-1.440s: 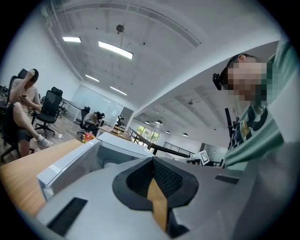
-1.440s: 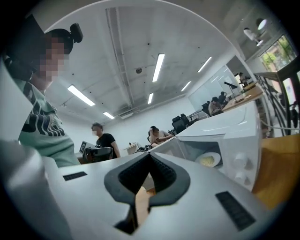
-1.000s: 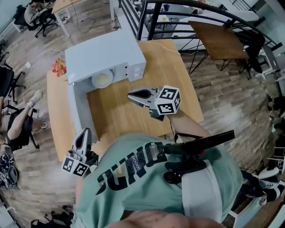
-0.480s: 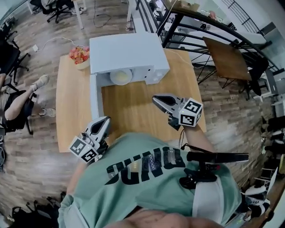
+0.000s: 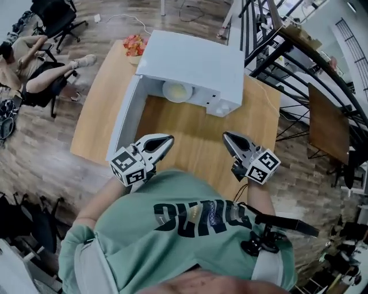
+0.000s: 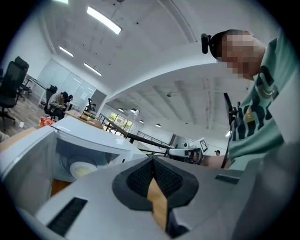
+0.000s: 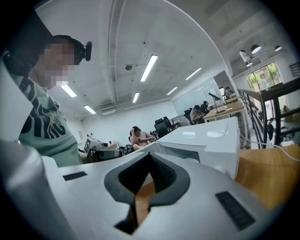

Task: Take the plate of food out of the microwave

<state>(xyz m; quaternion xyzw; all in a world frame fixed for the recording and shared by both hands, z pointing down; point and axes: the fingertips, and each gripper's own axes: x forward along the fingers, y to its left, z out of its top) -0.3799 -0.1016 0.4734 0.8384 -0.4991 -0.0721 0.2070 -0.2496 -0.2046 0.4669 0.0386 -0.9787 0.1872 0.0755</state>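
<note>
Head view: plate (image 5: pixel 176 91) sits inside the open microwave (image 5: pixel 195 57), ahead of both tools.
Nearer to it is the left tool (image 5: pixel 165 139), the right tool (image 5: pixel 227 136) farther off; both have jaws together, holding nothing.

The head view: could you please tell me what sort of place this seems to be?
Probably an open-plan office or lab. There is a swivel chair on a wooden floor, a seated person nearby, long ceiling lights, and a microwave on a wooden table.

plate (image 5: pixel 176 91) half hidden under microwave (image 5: pixel 192 57) roof, what lies on it unclear
</note>
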